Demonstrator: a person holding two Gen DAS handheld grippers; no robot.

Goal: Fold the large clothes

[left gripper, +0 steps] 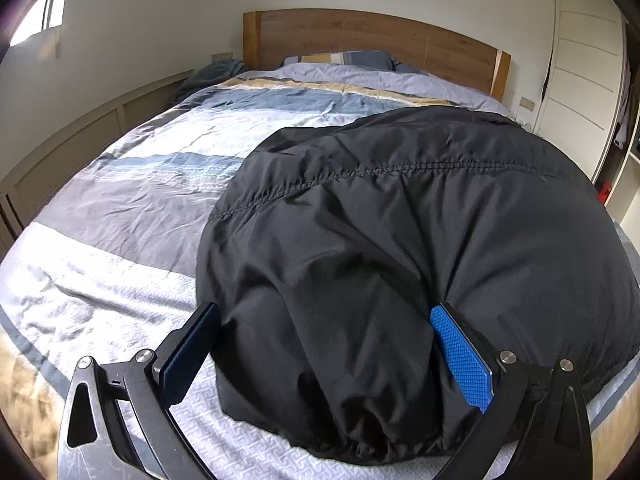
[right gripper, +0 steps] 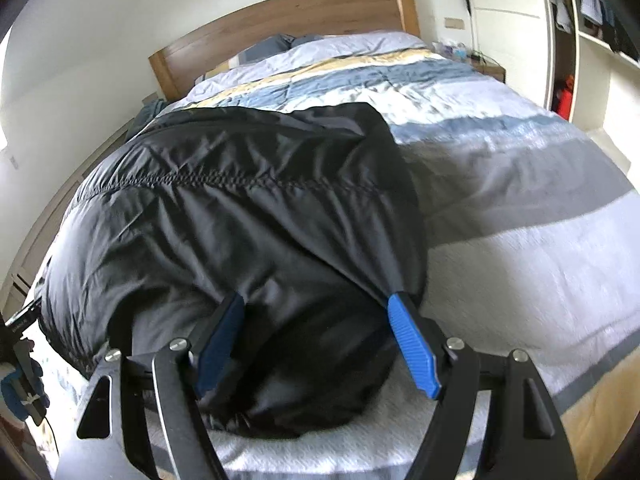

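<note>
A black padded jacket (left gripper: 400, 200) lies bunched on the striped bed cover (left gripper: 120, 200), near the foot of the bed. My left gripper (left gripper: 325, 308) stands wide open astride the jacket's near left end. Its left finger sits at the fabric's edge and its blue right pad (left gripper: 460, 356) rests against a fold. In the right wrist view the same jacket (right gripper: 240, 208) fills the left half. My right gripper (right gripper: 316, 298) is open around the jacket's near right end, and a taut fold of fabric drapes over its right fingertip (right gripper: 400, 304).
A wooden headboard (left gripper: 360, 36) and pillows (left gripper: 344, 58) stand at the far end of the bed. A wardrobe (left gripper: 580, 80) is on the right, with low wall panelling (left gripper: 80, 132) on the left. Bare bed cover (right gripper: 520, 200) spreads right of the jacket. A blue-gloved hand (right gripper: 20, 392) shows at the left edge.
</note>
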